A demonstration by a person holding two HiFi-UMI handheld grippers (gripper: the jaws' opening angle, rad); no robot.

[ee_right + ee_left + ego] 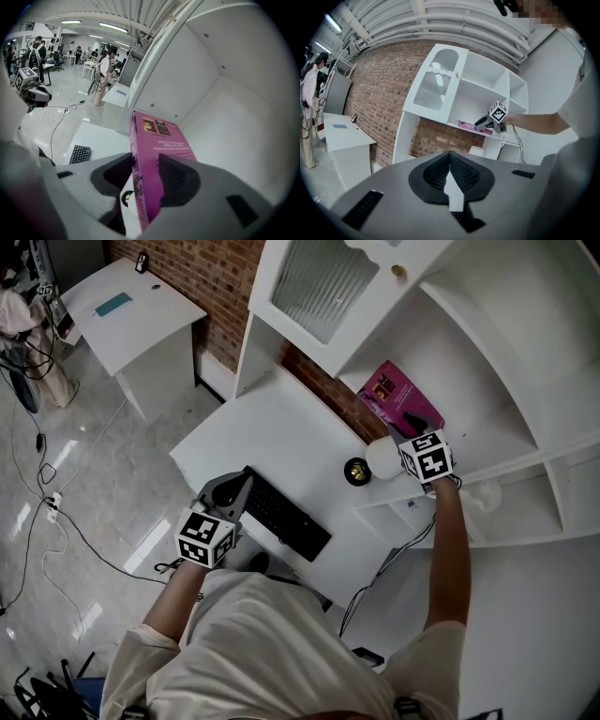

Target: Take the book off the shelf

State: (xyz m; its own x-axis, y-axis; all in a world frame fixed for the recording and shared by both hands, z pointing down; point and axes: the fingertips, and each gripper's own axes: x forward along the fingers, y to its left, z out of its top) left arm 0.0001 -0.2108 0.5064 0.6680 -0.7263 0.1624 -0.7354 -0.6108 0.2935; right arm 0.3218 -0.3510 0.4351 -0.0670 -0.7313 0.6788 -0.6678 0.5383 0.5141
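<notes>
One pink book on white shelf

Your head view looks steeply down; left gripper view faces the shelf from afar, right gripper view sits close inside it.

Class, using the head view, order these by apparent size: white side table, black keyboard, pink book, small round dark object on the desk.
1. white side table, clearly largest.
2. black keyboard and pink book: they look about alike, so they are not ranked.
3. round dark object, smallest.
</notes>
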